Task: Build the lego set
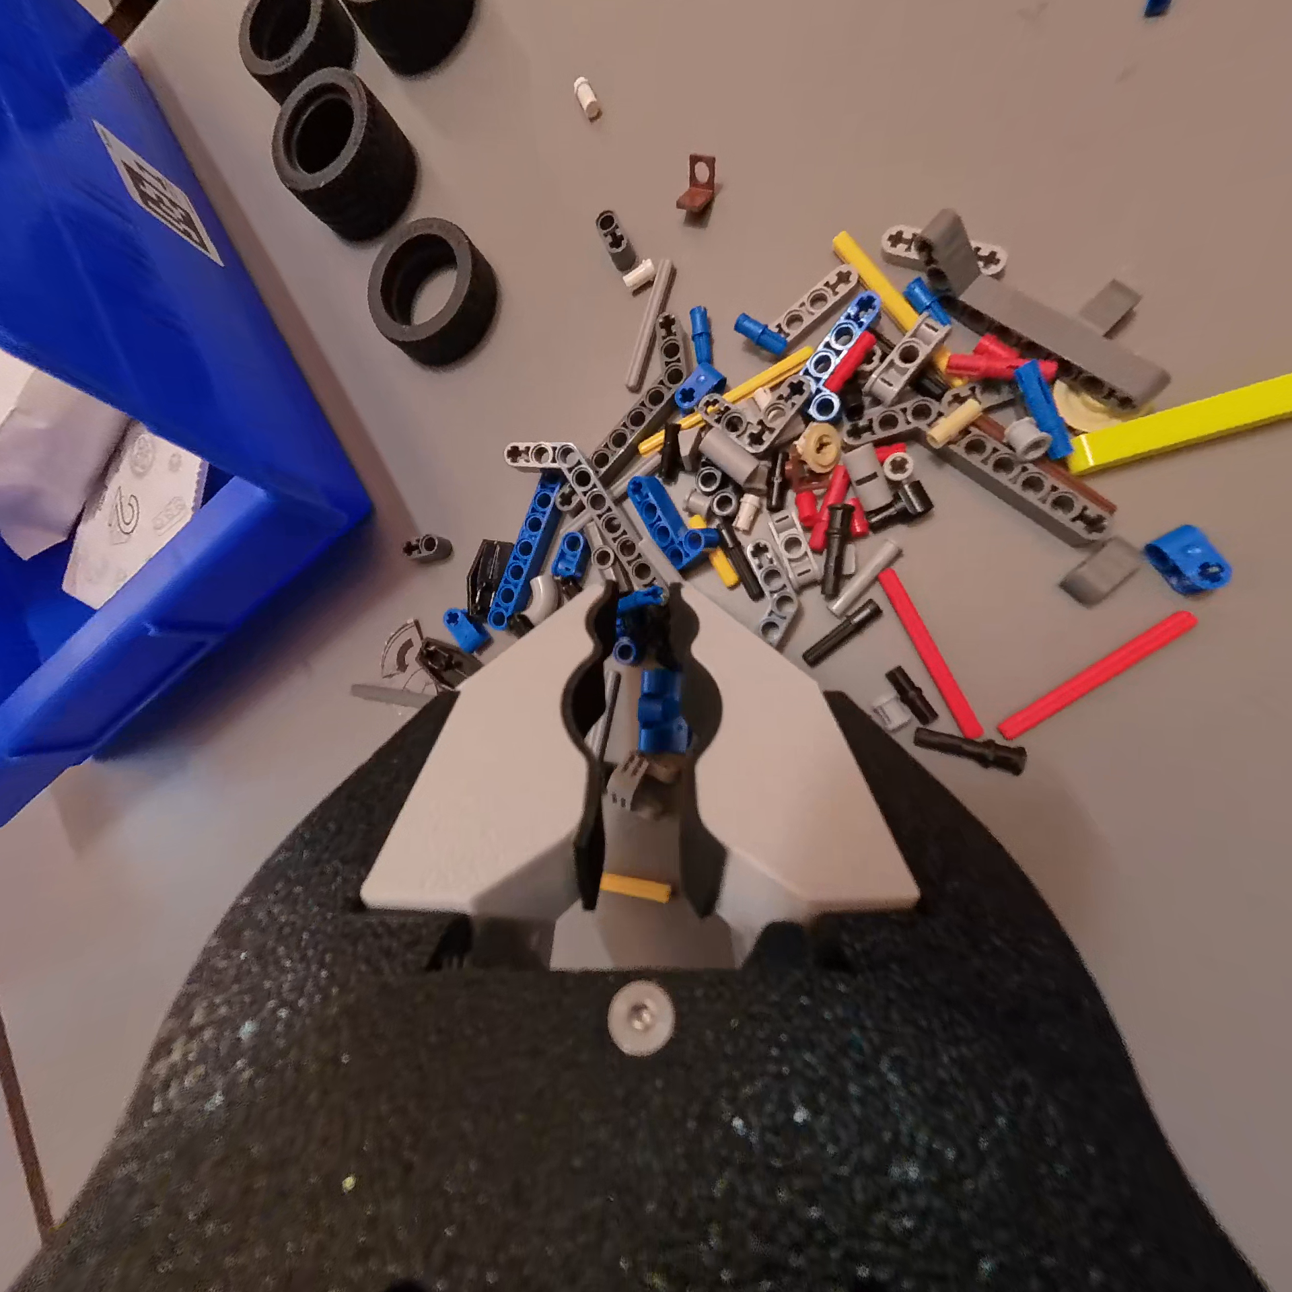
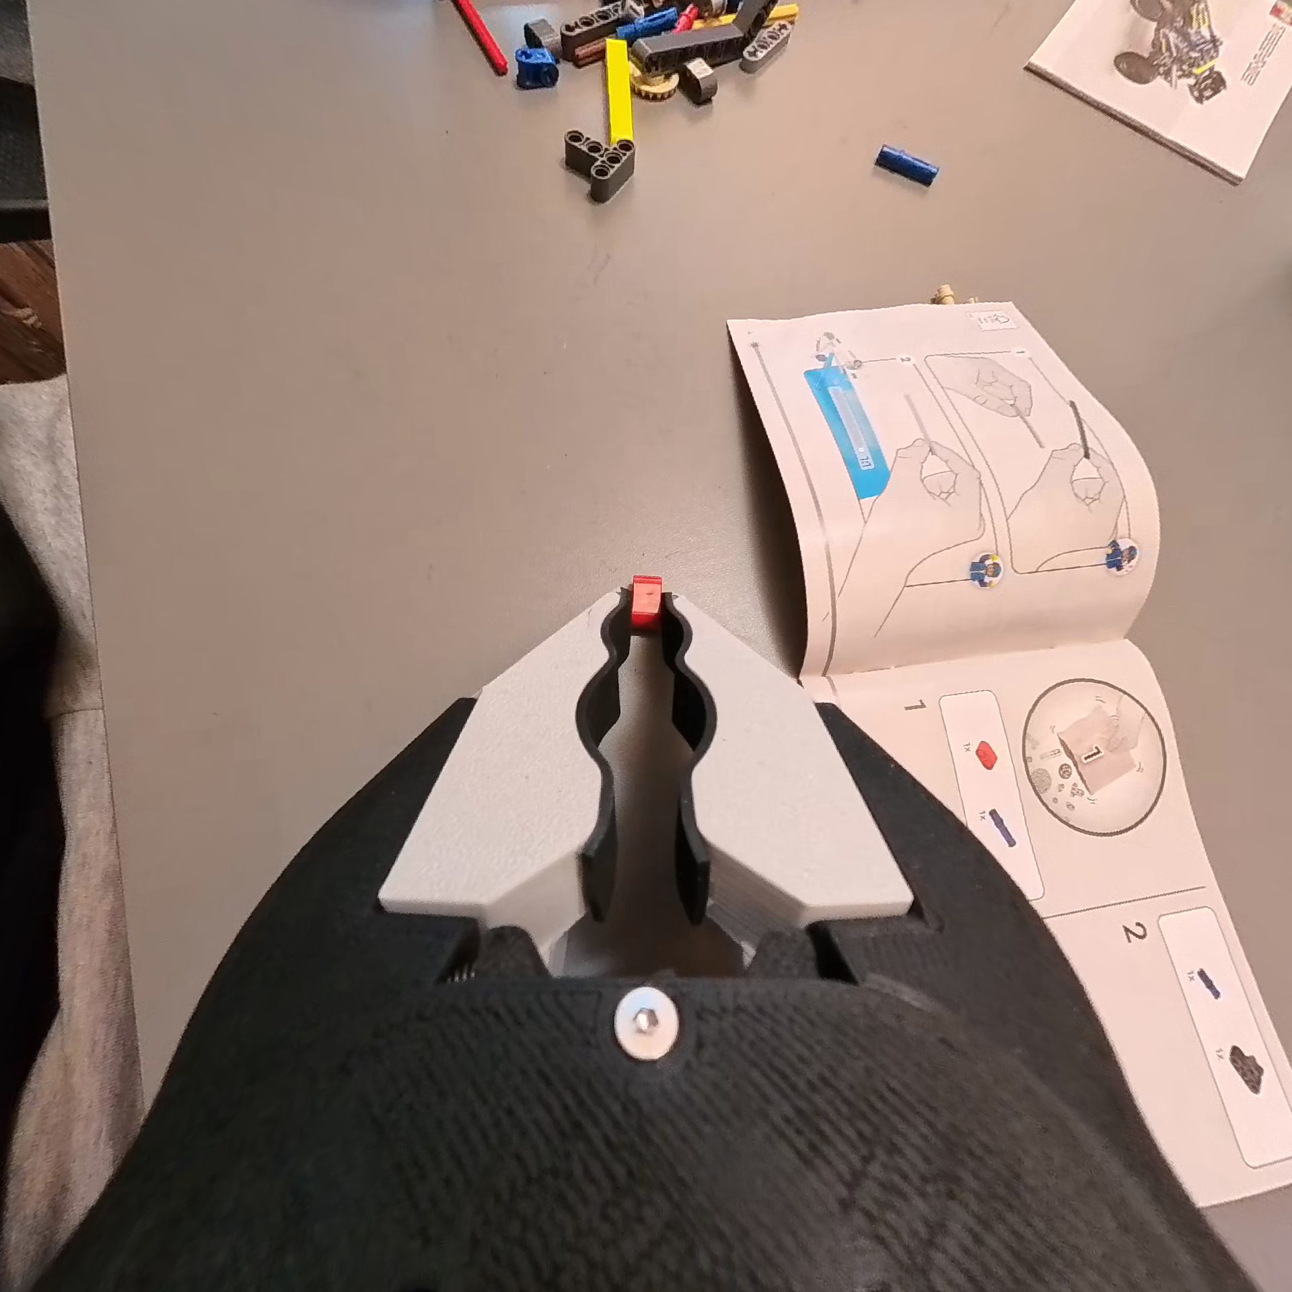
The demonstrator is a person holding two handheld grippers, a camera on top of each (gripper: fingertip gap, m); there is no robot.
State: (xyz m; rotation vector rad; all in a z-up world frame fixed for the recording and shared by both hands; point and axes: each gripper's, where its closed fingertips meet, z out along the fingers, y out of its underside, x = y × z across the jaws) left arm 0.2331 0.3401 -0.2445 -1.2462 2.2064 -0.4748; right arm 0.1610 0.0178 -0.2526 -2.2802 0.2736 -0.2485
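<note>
A pile of loose lego pieces (image 1: 804, 433) in blue, grey, black, red and yellow lies on the grey table (image 1: 909, 140). My left gripper (image 1: 644, 594) is low over the near edge of the pile, its jaws a narrow gap apart. Small blue and black pieces (image 1: 640, 622) show between the tips; I cannot tell whether they are gripped or lie beneath. My right gripper (image 2: 646, 601) is shut on a small red piece (image 2: 646, 605), held above the bare table beside the open instruction booklet (image 2: 979, 489).
A blue bin (image 1: 175, 349) with paper bags stands at the left, with black tyres (image 1: 342, 154) beside it. A black L-shaped beam (image 2: 601, 161), a blue pin (image 2: 907, 166) and a second booklet (image 2: 1174, 77) lie farther off. A grey sleeve (image 2: 42, 629) is at the left edge. My right fingertips sit around 35 cm from my left ones. Both grippers' tips are roughly 15 cm from the black L-shaped beam (image 2: 601, 161).
</note>
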